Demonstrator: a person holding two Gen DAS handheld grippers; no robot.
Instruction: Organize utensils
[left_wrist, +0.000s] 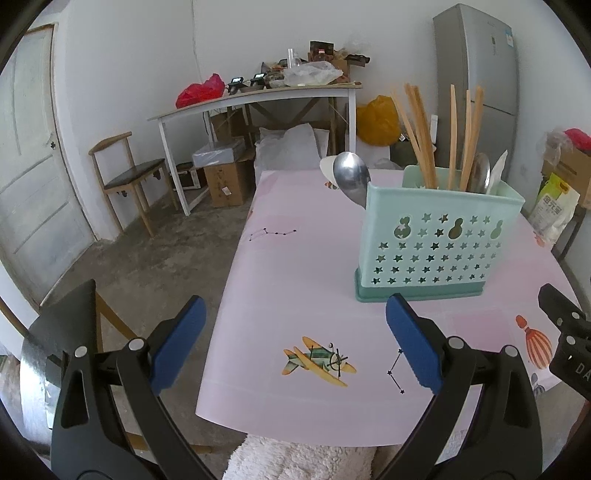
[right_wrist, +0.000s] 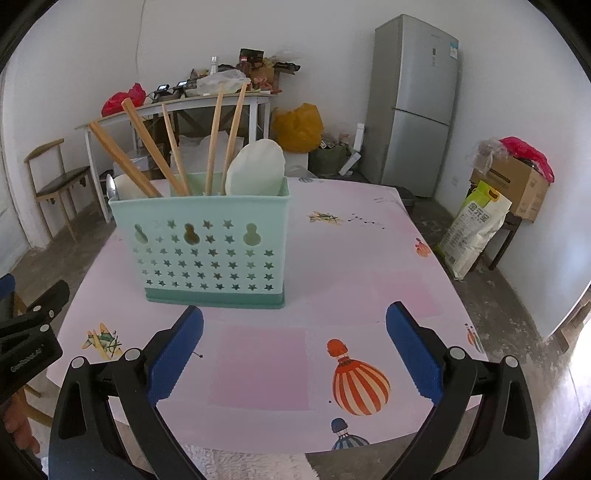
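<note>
Left wrist view: the left gripper (left_wrist: 293, 345) hangs over the table's (left_wrist: 295, 266) near left corner, jaws spread wide with nothing between them. The mint utensil holder (left_wrist: 432, 243) stands upright ahead and to the right, well apart from the fingers. Wooden chopsticks (left_wrist: 419, 136) and a metal spoon (left_wrist: 351, 177) stick out of it.

Right wrist view: the right gripper (right_wrist: 294, 349) is fully open and empty above the near edge. The utensil holder (right_wrist: 210, 247) stands ahead and slightly left, with bare tablecloth between. A white spoon (right_wrist: 256, 168) leans in its right compartment beside the chopsticks (right_wrist: 147, 144).

Grey fridge (right_wrist: 413, 107), wooden chair (left_wrist: 129, 177) (by door (left_wrist: 29, 166)).
</note>
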